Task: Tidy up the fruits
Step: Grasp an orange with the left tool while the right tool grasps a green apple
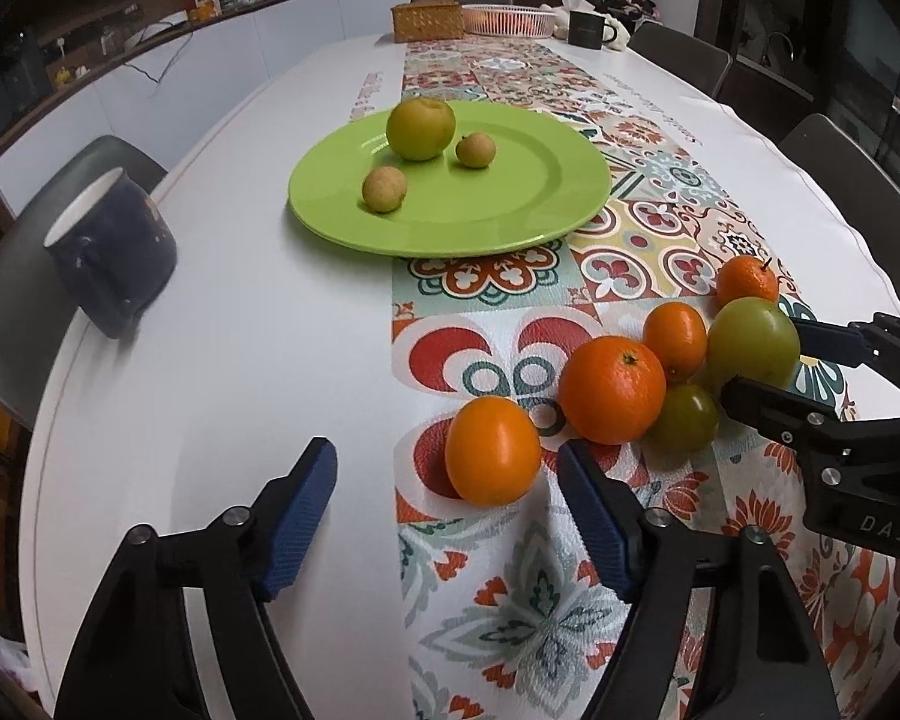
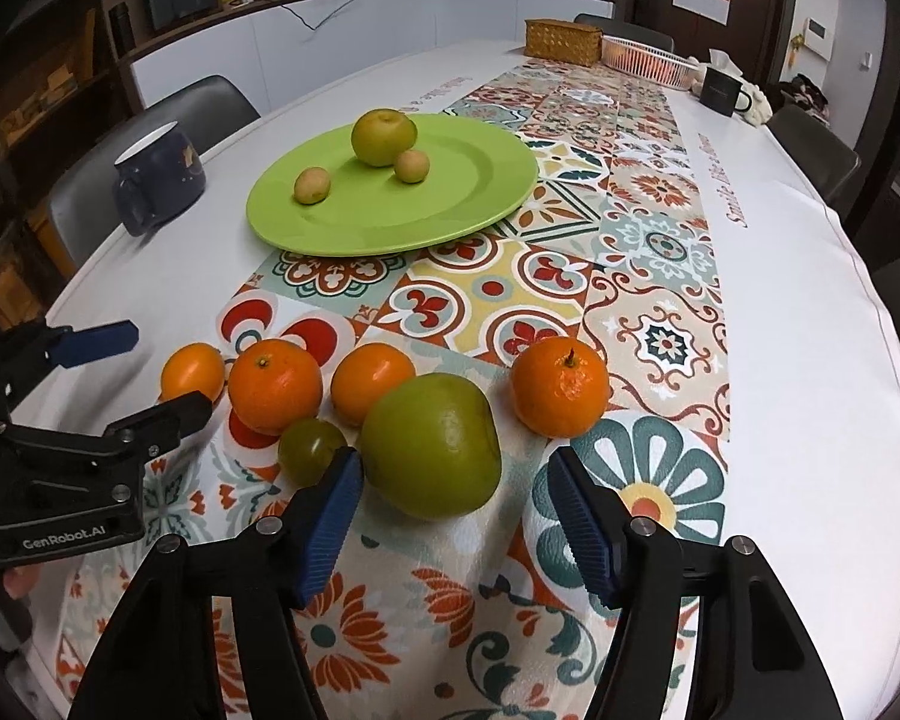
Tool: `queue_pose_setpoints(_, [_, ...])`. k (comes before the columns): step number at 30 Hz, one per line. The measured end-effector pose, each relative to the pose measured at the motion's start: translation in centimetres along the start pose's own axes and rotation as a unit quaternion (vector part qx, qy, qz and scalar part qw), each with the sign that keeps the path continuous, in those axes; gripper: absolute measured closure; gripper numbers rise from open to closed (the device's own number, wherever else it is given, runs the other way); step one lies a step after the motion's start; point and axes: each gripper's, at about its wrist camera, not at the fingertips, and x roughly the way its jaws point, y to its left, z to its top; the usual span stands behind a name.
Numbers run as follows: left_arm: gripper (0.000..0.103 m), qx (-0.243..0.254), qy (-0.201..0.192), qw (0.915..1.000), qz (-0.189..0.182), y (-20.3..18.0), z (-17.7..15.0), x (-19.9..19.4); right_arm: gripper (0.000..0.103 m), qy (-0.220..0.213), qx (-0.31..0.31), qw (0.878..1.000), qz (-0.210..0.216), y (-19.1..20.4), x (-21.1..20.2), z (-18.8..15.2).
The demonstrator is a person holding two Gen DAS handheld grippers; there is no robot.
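A green plate [image 1: 510,204] [image 2: 480,192] holds a large yellow-green fruit [image 1: 420,129] [image 2: 384,137] and two small tan fruits [image 1: 384,189] [image 1: 476,150]. Nearer lies a cluster: several orange fruits, a big green fruit [image 2: 432,444] [image 1: 753,342] and a small dark green one [image 2: 312,450] [image 1: 684,417]. My left gripper [image 1: 447,480] is open around the nearest orange fruit [image 1: 492,450] [image 2: 193,371], not touching. My right gripper [image 2: 453,483] is open, its fingers on either side of the big green fruit.
A dark blue mug [image 1: 111,252] [image 2: 159,183] stands left of the plate near the table edge. A wicker box [image 1: 427,21], pink basket [image 1: 507,18] and black mug [image 1: 588,29] sit at the far end. Chairs surround the table.
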Motion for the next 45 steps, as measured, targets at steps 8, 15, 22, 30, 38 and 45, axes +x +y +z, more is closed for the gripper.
queue_pose_setpoints(8, [0.062,-0.015,0.012,0.9994,-0.028,0.0,0.0,0.7,0.054,0.006,-0.002,1.000,0.015,0.4,0.8,0.2])
queue_pose_setpoints(15, [0.071,-0.022,0.010,0.9993,-0.029,0.0,0.0,0.6,0.055,0.001,0.000,1.000,0.010,0.5,0.7,0.0])
queue_pose_setpoints(22, [0.071,-0.022,0.002,0.9993,-0.030,-0.2,-0.1,-0.3,0.055,-0.005,0.006,1.000,0.012,0.3,0.2,-0.1])
queue_pose_setpoints(30, [0.071,-0.025,-0.016,0.9991,-0.031,-0.2,0.3,-2.1,0.055,-0.025,0.009,1.000,0.013,0.2,-1.3,0.2])
queue_pose_setpoints(38, [0.071,-0.020,-0.051,0.9981,-0.030,-0.1,1.7,-4.8,0.055,-0.060,0.002,0.998,0.021,0.6,-3.9,1.4])
queue_pose_setpoints(45, [0.071,-0.012,-0.081,0.9965,-0.017,0.5,4.2,-6.4,0.055,-0.096,-0.007,0.995,0.024,0.6,-5.5,4.3])
